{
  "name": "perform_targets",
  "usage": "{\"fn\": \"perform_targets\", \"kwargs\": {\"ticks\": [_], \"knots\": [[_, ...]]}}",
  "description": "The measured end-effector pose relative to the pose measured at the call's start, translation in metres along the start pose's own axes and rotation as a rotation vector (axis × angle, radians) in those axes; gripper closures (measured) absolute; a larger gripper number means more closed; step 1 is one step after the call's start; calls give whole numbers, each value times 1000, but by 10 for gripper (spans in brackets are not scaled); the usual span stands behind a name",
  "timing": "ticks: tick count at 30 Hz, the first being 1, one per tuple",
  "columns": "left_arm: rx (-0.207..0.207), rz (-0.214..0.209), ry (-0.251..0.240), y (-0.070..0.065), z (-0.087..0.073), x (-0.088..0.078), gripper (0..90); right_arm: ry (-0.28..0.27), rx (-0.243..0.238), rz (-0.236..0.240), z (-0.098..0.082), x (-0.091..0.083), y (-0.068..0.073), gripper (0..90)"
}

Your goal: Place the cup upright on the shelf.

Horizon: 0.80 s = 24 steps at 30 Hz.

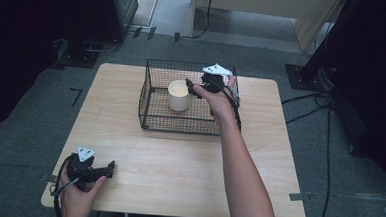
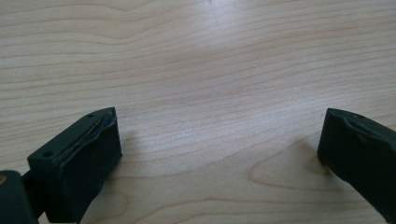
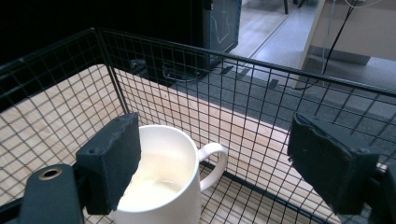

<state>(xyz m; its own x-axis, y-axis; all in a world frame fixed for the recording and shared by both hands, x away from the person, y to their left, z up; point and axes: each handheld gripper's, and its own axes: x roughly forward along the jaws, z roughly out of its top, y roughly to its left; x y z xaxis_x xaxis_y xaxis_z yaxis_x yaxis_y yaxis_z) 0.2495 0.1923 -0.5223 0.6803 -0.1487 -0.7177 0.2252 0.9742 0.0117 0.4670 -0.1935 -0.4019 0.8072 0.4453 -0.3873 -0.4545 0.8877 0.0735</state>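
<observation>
Left gripper (image 1: 109, 167): near left corner of the table (image 1: 178, 163), held low over bare wood; jaws spread wide, nothing between them.
Table: light wood, bare across the near half.
Right gripper (image 1: 189, 86): far side, reaching over the right part of the basket (image 1: 149, 93); jaws standing wide apart and holding nothing.
Mug (image 1: 178, 95): white, upright on the basket floor, left of the right gripper; handle pointing toward the far wall in the right gripper view.
Grip check: in the right gripper view one pad (image 3: 111, 158) overlaps the mug (image 3: 161, 186) rim in the picture, the other well clear on the handle side; contact with the rim impossible to tell.
Basket: black wire, open top, on the far middle of the table, walls rising above the mug.
Step in hand: probably a release, mug set down inside.
Risk, mug: tipping or sliding if that pad drags the rim on the way up.
Risk, basket: snagging the trailing cable or a jaw on the wire edge, shifting basket and mug together.
Risk, handle: a knock from the far pad if the hand swings sideways before clearing the rim.
</observation>
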Motion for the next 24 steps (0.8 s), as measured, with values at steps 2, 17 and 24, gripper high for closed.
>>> {"fn": "perform_targets", "kwargs": {"ticks": [2,17,24], "knots": [[0,0,0,0,0,0,0,-2,18,10,3,-6,2,165],[0,0,1,0,0,0,0,-11,33,36,4,-48,11,141],[0,0,1,0,0,0,0,7,6,45,-6,-67,15,144]]}}
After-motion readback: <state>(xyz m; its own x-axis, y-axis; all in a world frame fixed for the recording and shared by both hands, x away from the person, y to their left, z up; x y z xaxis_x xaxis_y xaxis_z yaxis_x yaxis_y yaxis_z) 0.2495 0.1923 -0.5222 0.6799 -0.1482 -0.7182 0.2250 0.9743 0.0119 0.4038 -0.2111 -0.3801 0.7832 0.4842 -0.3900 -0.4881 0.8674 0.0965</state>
